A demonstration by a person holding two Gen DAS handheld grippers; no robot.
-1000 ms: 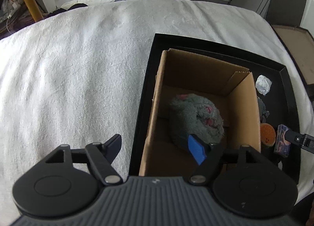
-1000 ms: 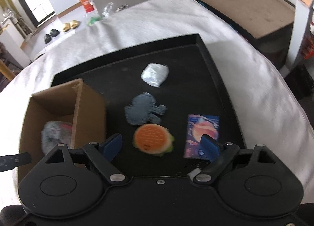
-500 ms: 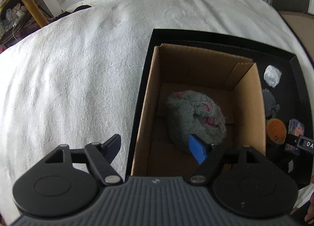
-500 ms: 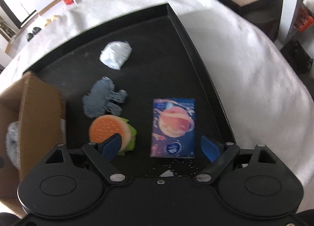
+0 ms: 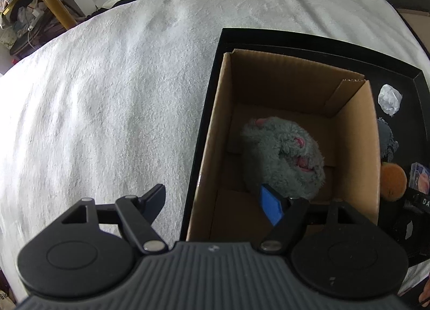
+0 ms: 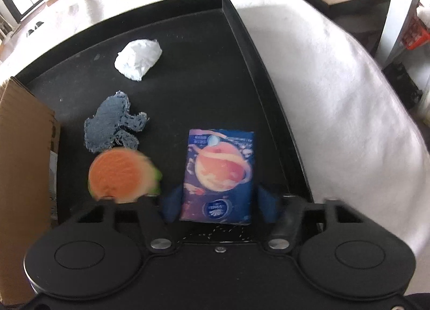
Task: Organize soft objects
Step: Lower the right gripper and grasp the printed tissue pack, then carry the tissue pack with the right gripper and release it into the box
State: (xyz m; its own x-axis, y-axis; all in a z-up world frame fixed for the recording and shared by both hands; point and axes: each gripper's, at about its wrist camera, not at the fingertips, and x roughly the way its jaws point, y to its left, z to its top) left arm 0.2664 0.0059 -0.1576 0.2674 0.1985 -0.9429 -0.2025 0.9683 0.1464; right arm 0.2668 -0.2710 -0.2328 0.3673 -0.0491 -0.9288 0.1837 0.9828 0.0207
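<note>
Two tongs are mine, one in each hand, and I take the left one's view first. My left tongs [image 5: 215, 202] stand wide apart with nothing between them, straddling the left wall of the box [image 5: 215, 132]: one finger hangs over the white blanket [image 5: 107, 95] left of the box, the blue-padded one over the box's inside. A grey plush [image 5: 282, 156] with pink patches lies on the box floor, toward its right wall. The box stands in the left part of a black tray [image 5: 322, 41]. Right of the box, on the tray, I see a white wad [image 5: 389, 99], a denim scrap [image 5: 387, 138] partly hidden by the box wall, an orange burger toy [image 5: 393, 181] and the edge of a tissue pack [image 5: 420, 178].

From my right tongs' view, the box [image 6: 24, 154] fills the left edge. My right tongs [image 6: 217, 203] are closing on the tissue pack [image 6: 220, 170], which lies flat on the tray [image 6: 188, 68] well to the right of the box; the pack's near end is between the blue pads [image 6: 172, 202], and both pads look to sit against its sides, though blur keeps me from being sure they press. The burger toy [image 6: 121, 175] lies just right of the box, blurred. The denim scrap [image 6: 113, 121] is just beyond the burger toy, touching it. The white wad [image 6: 138, 60] lies farther back, apart from the scrap.
</note>
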